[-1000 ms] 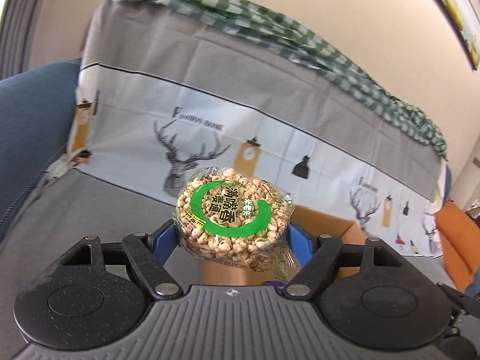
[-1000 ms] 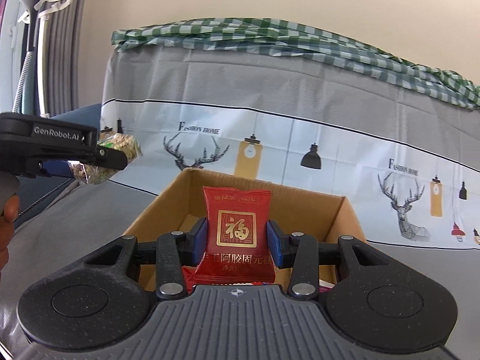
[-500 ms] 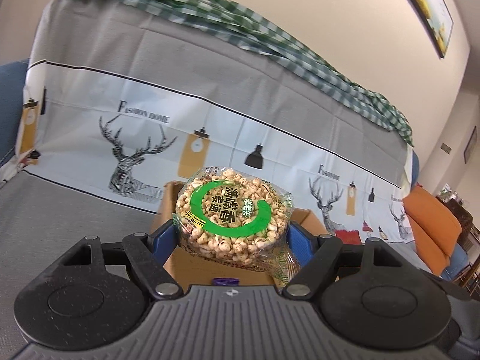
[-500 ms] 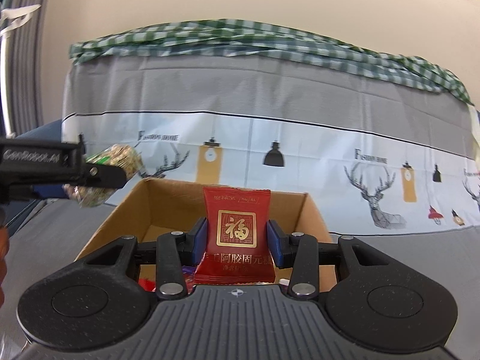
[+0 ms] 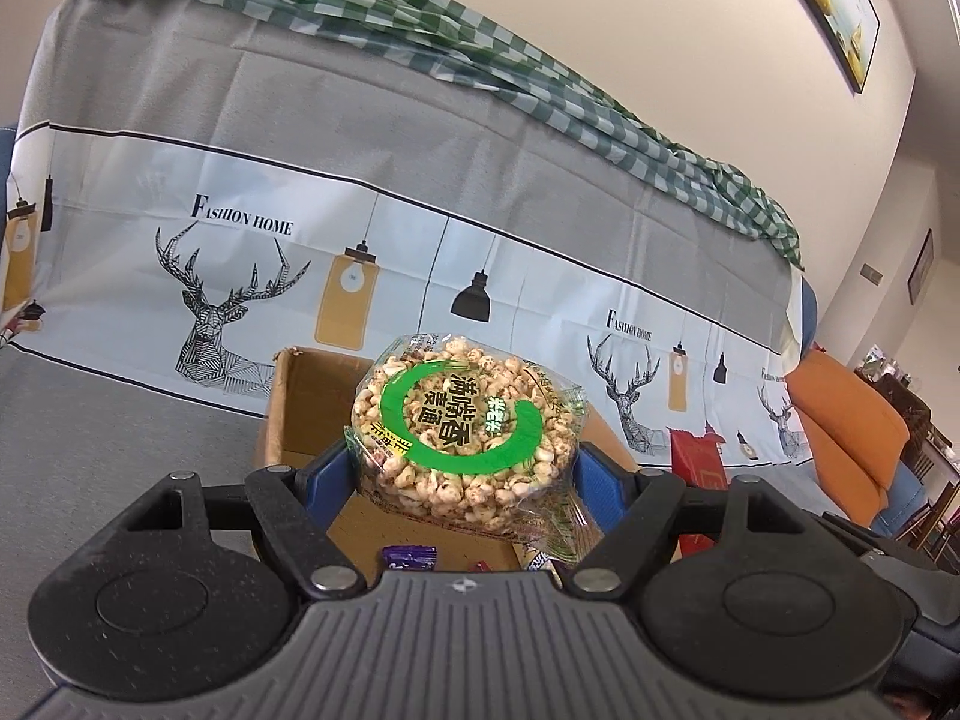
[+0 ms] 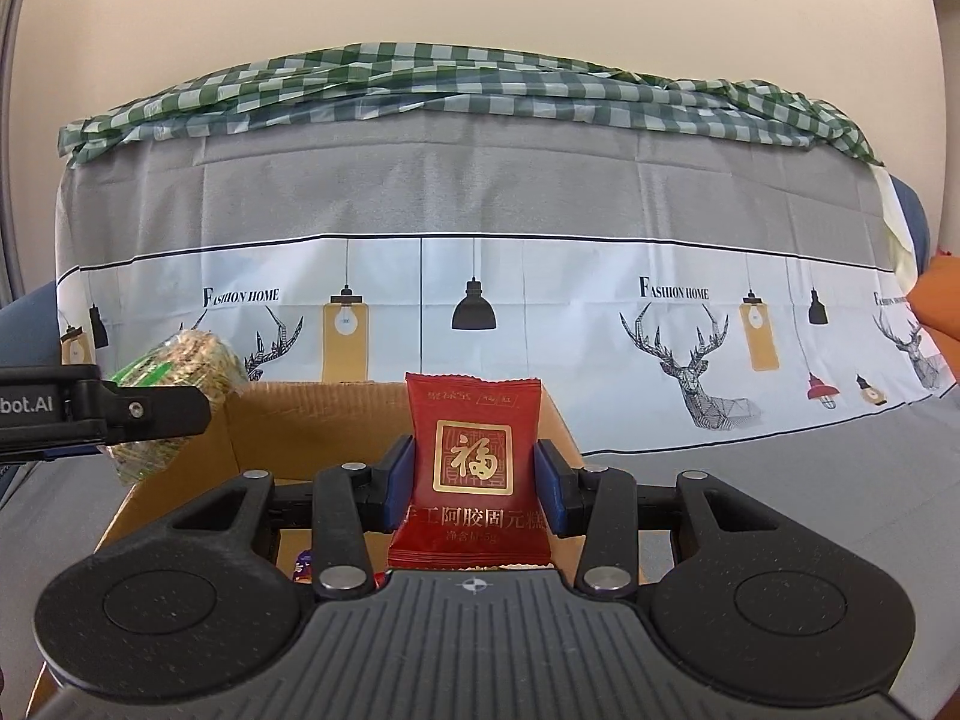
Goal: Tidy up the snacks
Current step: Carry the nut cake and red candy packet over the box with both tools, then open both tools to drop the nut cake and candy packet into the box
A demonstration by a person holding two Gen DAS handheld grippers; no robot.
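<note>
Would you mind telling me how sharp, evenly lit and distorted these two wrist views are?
Left wrist: sharp, soft daylight, the puffed-grain pack crisp, strong fisheye bending of the sofa cover. Right wrist: equally sharp, the red packet glare-free, edges curved.

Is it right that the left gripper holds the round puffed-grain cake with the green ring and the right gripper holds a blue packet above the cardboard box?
Not quite. The packet clamped in the right gripper is red with a gold emblem, not blue, as the right wrist view shows. The rest holds: the left gripper grips the puffed-grain cake, both above the cardboard box.
</note>
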